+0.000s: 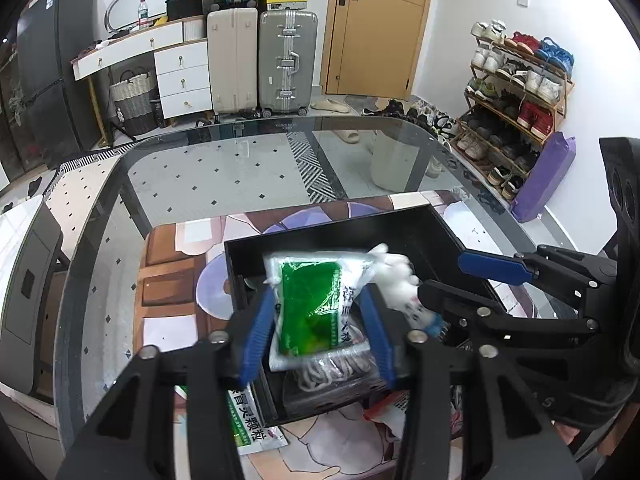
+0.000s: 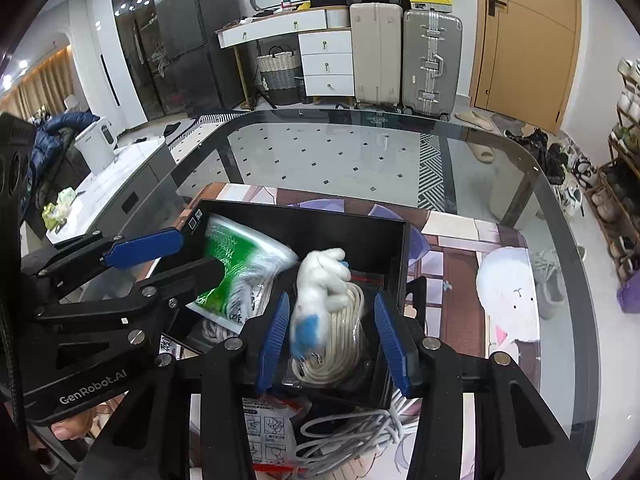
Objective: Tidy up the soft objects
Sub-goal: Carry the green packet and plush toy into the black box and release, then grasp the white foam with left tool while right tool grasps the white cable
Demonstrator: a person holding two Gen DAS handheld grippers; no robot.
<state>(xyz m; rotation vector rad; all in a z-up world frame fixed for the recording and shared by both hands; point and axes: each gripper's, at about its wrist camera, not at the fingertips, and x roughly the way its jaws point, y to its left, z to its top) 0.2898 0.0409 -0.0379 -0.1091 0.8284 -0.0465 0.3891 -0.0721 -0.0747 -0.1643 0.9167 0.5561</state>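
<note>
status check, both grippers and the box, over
Both jaws open over black box. Green packet between left jaws, white plush between right, both blurred. Loose cable bundle outside box.

A glass tabletop (image 1: 224, 168) is showing the tiled floor beneath it, with an illustrated mat (image 1: 168, 264) lying across its near edge. Beyond the far edge, a beige suitcase (image 1: 232, 60) and a silver suitcase (image 1: 287, 60) are standing side by side against the wall, just beside a white drawer unit (image 1: 182, 76) and a woven basket (image 1: 134, 98). A wooden door (image 1: 380, 24) is standing closed behind them. Past the right edge, a shoe rack (image 1: 516, 92) is holding rows of footwear, a purple bag (image 1: 546, 176) leaning near it.
</note>
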